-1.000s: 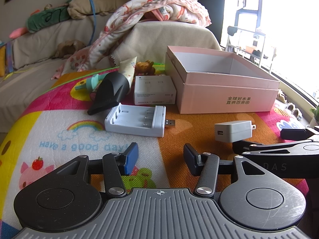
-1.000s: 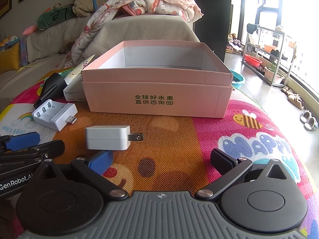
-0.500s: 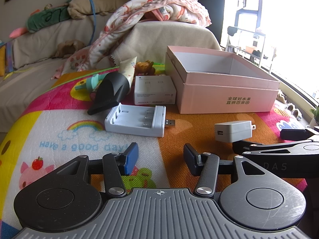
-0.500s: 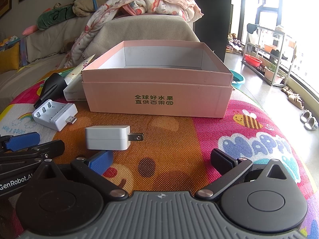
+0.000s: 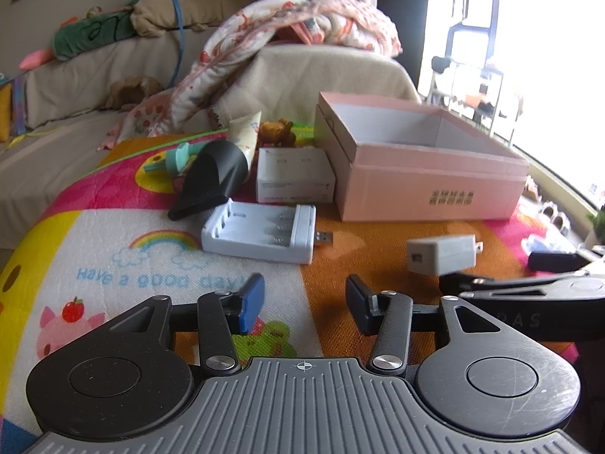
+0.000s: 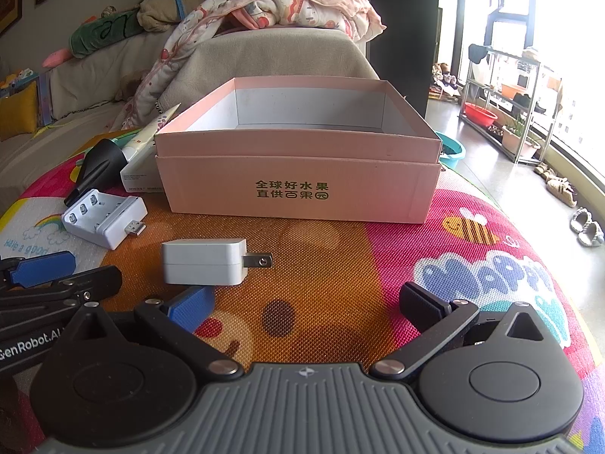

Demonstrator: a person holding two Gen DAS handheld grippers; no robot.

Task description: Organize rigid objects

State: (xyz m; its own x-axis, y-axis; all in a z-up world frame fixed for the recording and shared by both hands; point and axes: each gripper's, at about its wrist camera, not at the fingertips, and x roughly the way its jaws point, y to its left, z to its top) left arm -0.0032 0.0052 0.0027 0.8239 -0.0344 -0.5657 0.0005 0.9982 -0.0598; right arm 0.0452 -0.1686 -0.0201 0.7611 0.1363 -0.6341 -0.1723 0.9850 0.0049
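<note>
Left wrist view shows the left gripper point(image 5: 304, 302) low over a bright play mat point(image 5: 94, 234), its fingers point(image 5: 251, 300) parted with only mat between them; they have just been closing a little and grasp nothing. Beyond those fingers, slightly left of their gap, lies a pale blue battery charger point(image 5: 261, 232) with its USB plug pointing right. Far of it sit a black nozzle point(image 5: 211, 178) on the left and a white carton point(image 5: 295, 181) on the right, with a tube point(image 5: 244, 136) leaning behind them. A pink box point(image 5: 431, 193), open and with nothing visible inside, stands to the right of the carton. Near and right of the left gripper lies a white plug adapter point(image 5: 440, 255), apart from its fingers, and just near of it reaches the dark frame of the right gripper point(image 5: 529, 291). Right wrist view shows the right gripper point(image 6: 304, 310) spread wide and released, holding nothing, its blue finger point(image 6: 191, 308) on the left and black finger on the right. The adapter point(image 6: 204, 266) lies on the mat point(image 6: 472, 265) just far of the blue finger, left of the gap's middle, its prongs pointing right. The box point(image 6: 298, 185) stands straight ahead beyond it, green print on its near wall. The charger point(image 6: 104, 221) lies to the far left, with the nozzle point(image 6: 96, 168) behind it, and the left gripper point(image 6: 41, 268) enters at the left edge. A covered sofa point(image 6: 264, 56) with a blanket point(image 6: 280, 5) rises behind the mat.
</note>
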